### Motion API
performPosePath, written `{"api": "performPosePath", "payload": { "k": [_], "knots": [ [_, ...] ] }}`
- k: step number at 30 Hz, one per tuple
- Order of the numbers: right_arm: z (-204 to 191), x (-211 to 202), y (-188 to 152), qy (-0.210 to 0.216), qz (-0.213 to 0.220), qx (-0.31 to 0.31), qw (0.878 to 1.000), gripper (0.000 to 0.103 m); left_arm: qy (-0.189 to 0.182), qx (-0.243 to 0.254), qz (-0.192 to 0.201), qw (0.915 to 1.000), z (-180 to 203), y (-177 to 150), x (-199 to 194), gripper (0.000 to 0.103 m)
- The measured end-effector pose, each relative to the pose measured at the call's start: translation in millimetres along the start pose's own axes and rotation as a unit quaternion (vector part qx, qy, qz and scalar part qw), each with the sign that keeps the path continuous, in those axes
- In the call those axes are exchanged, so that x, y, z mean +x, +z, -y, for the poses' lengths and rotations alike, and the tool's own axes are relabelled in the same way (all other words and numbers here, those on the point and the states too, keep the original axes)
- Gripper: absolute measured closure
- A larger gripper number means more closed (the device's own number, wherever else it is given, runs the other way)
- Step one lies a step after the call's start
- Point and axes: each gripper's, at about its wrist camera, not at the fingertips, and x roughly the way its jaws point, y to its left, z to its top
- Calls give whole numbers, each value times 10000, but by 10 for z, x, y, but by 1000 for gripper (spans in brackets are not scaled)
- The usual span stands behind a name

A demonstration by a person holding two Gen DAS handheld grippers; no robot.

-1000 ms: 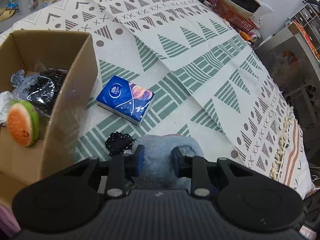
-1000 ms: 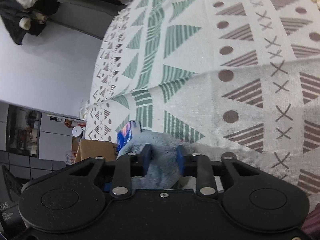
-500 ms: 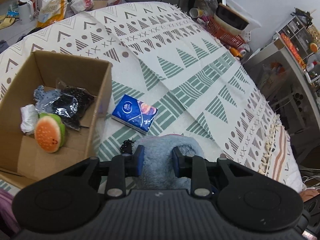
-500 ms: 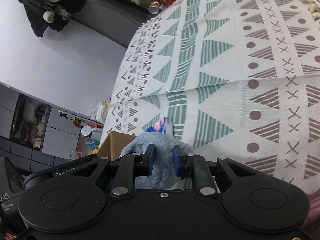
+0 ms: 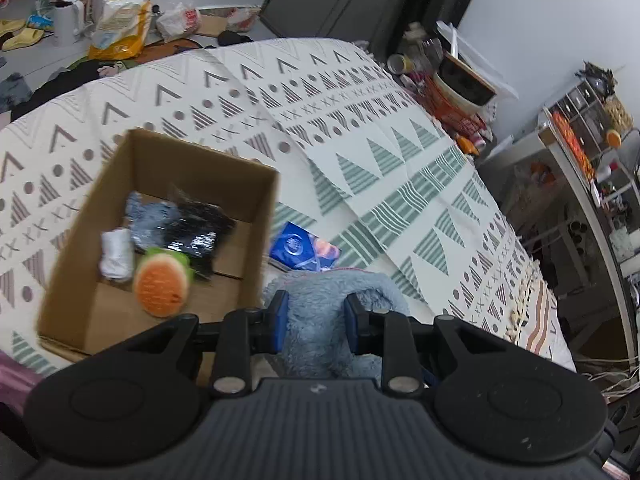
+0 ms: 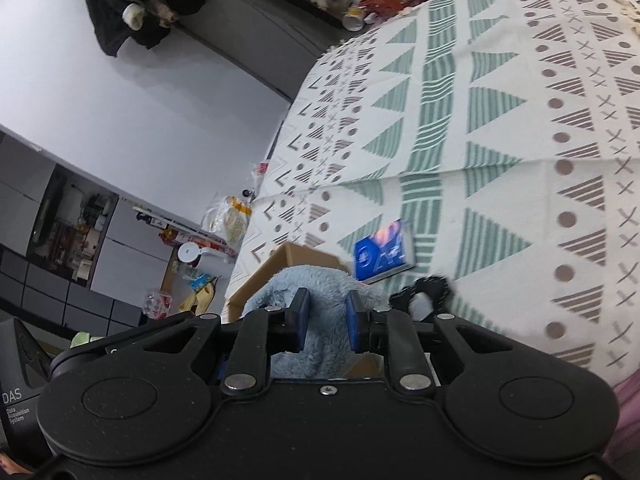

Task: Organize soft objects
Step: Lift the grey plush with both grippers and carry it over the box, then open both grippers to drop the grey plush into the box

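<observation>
Both grippers clamp the same fluffy blue-grey plush toy (image 5: 320,312): the left gripper (image 5: 314,318) and the right gripper (image 6: 325,322) each have their blue pads pressed into its fur. The toy is held just beside the open cardboard box (image 5: 256,240), at its near right corner. Inside the box lie a burger-shaped toy (image 5: 162,288), a white bundle (image 5: 116,254) and a black shiny bag (image 5: 198,232). A blue tissue pack (image 5: 302,248) lies on the patterned cloth (image 5: 380,128) just right of the box.

Lived-in home room, patterned blanket (image 5: 360,128), slippers (image 5: 20,34), kettle (image 5: 68,10), grocery bags (image 5: 120,24) on floor, clothes (image 6: 136,4) hanging
</observation>
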Motion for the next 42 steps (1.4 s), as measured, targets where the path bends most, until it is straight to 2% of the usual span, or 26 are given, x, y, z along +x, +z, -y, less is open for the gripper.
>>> {"api": "performPosePath", "payload": {
  "k": [14,24,30,32,34,38,40,42],
  "knots": [
    [-587,277,-378,-84,-206,-387,9990,84,17,-429,146,9990,-708,126,-270,75],
    [-786,561,-660,-279,-440,-566,9970,84,145,-604,12,9981,-1163,152,-220,75],
    [-845,667,-790,-385,-538,-676,9955,83,225,-634,1,9977,-1310,167,-186,74],
    [-853,710,-818,-454,-640,-692,9945,78,322,-663,31,9973,-1343,175,-190,73],
    [-839,733,-842,-525,-750,-680,9935,69,265,-686,49,9973,-1362,196,-228,70],
    [-827,669,-814,-551,-703,-684,9937,56,349,-613,92,9975,-1332,257,-289,61],
    [-830,599,-776,-534,-632,-695,9941,51,388,-588,145,9974,-1300,274,-315,54],
    [-828,517,-724,-543,-560,-729,9943,43,401,-536,156,9976,-1248,281,-322,52]
  ]
}}
